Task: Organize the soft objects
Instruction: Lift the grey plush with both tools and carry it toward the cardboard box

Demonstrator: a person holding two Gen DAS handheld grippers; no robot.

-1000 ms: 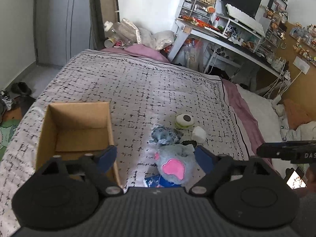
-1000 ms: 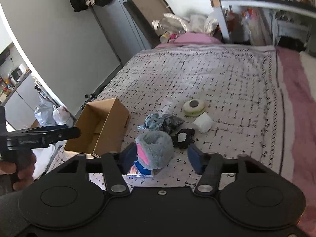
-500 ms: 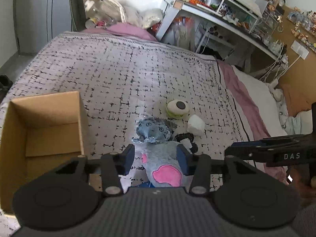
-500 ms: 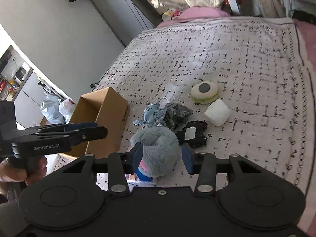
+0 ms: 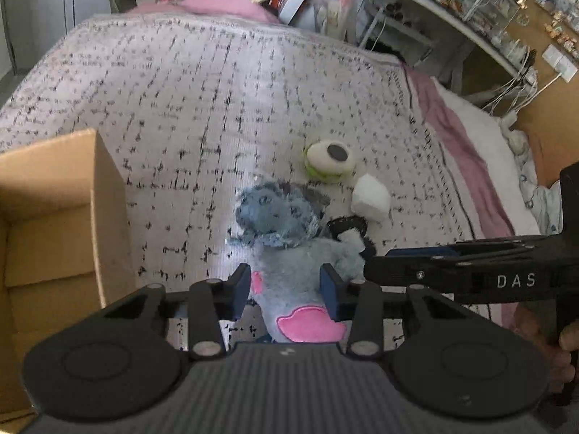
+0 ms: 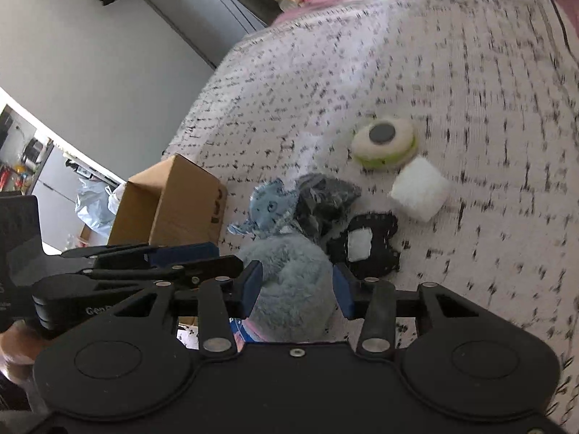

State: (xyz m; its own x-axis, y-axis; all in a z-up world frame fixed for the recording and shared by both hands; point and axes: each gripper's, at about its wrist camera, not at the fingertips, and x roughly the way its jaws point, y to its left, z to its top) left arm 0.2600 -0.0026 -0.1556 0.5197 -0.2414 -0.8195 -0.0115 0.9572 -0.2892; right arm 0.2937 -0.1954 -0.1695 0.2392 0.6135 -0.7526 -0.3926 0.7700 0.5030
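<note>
A grey plush with a pink patch [image 5: 296,289] lies on the bedspread; it also shows in the right wrist view [image 6: 293,285]. My left gripper [image 5: 286,291] has its fingers on both sides of the plush, closed against it. My right gripper [image 6: 295,289] is closed on the same plush from the other side. Beyond it lie a blue fuzzy toy [image 5: 275,213], a black patch [image 6: 369,244], a white foam block [image 5: 371,195] and a green-rimmed round plush [image 5: 327,161]. An open cardboard box [image 5: 54,217] stands to the left.
The bed [image 5: 217,83] has a black-and-white patterned cover, with a pink sheet edge [image 5: 459,144] on the right. A cluttered desk [image 5: 416,7] stands behind. A blue flat item [image 6: 242,332] lies under the plush.
Both grippers have moved in lower over the grey plush and narrowed from wide open until their fingers press its sides. The other toys have not moved.
</note>
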